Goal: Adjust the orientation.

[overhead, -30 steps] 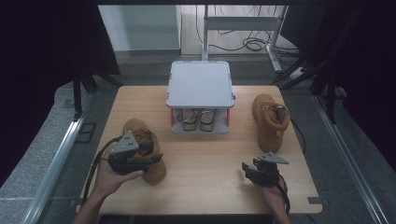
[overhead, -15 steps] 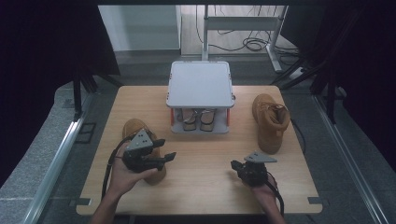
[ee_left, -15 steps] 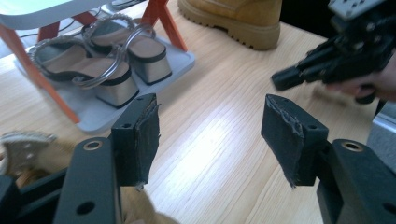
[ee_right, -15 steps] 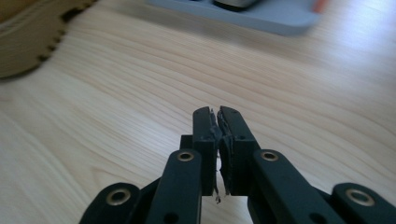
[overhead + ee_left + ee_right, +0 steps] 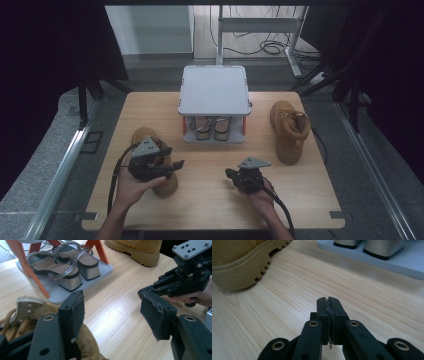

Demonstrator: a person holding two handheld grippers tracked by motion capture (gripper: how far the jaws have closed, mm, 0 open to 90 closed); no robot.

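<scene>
We see a wooden table in a dark room. A rack shelters sandals. Left gripper, jaws just widened and empty, hovers over the boot. Right gripper is clenched, empty.

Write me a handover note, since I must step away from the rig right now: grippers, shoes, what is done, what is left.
Left gripper: open, fingers wide, nothing between them, over the near tan lace-up leather boot at the table's left; its jaws have just been opening.
Right gripper: shut, empty, low over the bare wooden table, pointing towards that boot.
Second tan boot stands at the right. Grey strappy sandals sit on the lower tray of the white-topped, orange-legged shoe rack.
Done: sandals stowed. Left: probably both boots, neither gripped.
</scene>
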